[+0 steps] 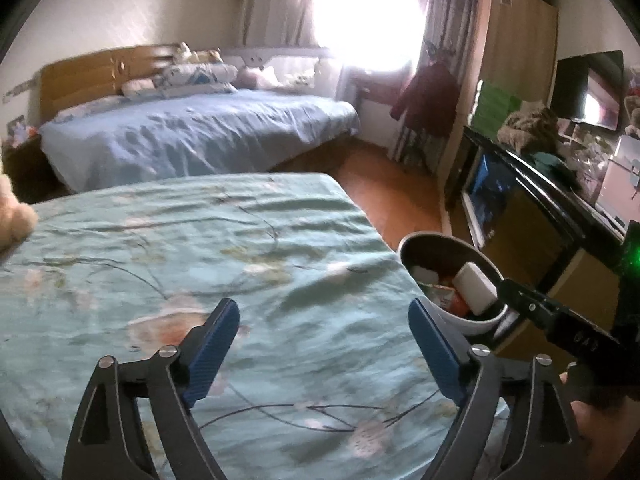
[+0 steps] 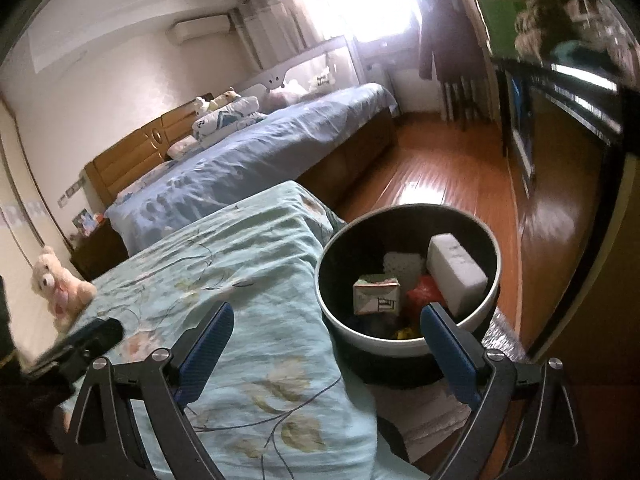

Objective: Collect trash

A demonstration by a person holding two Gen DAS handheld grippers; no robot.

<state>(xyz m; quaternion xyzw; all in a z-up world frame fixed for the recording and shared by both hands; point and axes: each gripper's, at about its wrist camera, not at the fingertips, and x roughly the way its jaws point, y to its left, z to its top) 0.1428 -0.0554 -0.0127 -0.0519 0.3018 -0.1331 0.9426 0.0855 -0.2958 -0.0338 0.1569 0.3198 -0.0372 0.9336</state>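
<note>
Left tool [image 1: 324,344] gapes empty over green bedspread [image 1: 200,248], trash bin [image 1: 452,280] beside.

The bin [image 2: 408,336] stands on the floor [image 2: 452,176] off the bed's [image 2: 256,280] right edge, boxes [image 2: 376,294] inside it

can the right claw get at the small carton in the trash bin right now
Probably yes. The right claw is open and empty, close above the trash bin. The small carton lies uncovered on top, beside the white block.
</note>
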